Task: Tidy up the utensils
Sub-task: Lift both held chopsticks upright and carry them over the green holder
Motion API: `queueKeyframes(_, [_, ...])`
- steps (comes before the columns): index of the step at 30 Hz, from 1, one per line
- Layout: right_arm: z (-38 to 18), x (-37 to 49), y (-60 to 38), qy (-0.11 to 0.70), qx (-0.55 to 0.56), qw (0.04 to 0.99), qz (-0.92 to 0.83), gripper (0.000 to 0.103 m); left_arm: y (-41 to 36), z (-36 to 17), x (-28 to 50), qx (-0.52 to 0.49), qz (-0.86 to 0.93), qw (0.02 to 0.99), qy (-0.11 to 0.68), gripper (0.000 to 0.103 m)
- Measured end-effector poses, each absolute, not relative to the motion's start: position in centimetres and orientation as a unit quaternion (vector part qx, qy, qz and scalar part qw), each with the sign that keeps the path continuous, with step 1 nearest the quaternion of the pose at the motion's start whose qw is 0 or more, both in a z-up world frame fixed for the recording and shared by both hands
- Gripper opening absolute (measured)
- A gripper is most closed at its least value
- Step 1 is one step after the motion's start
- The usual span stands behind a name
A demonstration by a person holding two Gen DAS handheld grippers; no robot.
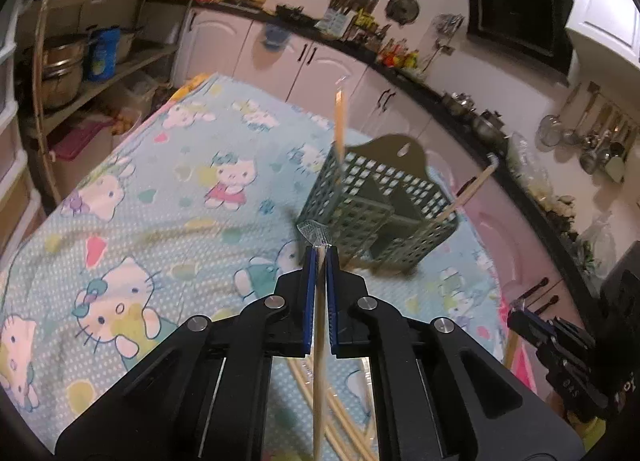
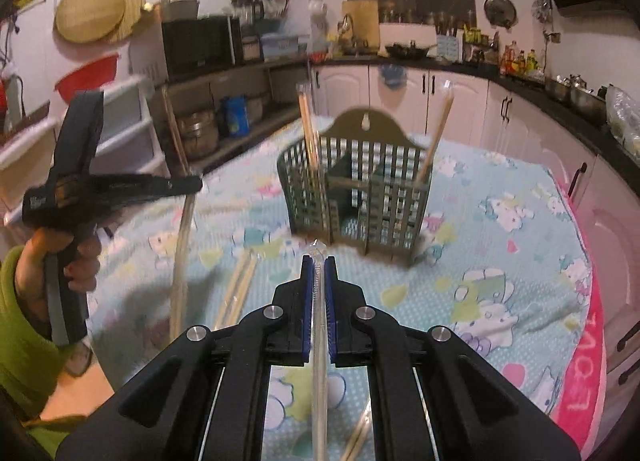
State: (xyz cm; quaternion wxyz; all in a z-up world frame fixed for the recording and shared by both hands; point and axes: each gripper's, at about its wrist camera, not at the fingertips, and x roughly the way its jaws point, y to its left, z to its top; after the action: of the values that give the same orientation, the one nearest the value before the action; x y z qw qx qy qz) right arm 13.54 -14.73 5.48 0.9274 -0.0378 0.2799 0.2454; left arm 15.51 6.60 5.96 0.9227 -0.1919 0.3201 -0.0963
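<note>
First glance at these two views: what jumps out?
The green slotted basket stands mid-table on the cartoon-cat cloth, with wrapped chopsticks standing in its left and right compartments. In front, each pair of tongs is shut on another wrapped chopstick pair: the right tongs and the left tongs. More chopsticks lie loose on the cloth at lower left.

Microwave (image 2: 198, 45) on shelf — blue jug (image 1: 103, 53) below.

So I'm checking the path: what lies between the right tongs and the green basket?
Only bare patterned cloth separates the right tongs from the green basket, in the right wrist view.
</note>
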Motion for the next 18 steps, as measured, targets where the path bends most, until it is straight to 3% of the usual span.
queueKeyframes(18, [11.9, 12.8, -17.3, 0.153, 0.048, 0.962, 0.219, 0.006, 4.1, 11.2, 15.3, -0.166, -0.144, 0.938, 0.268, 0.001])
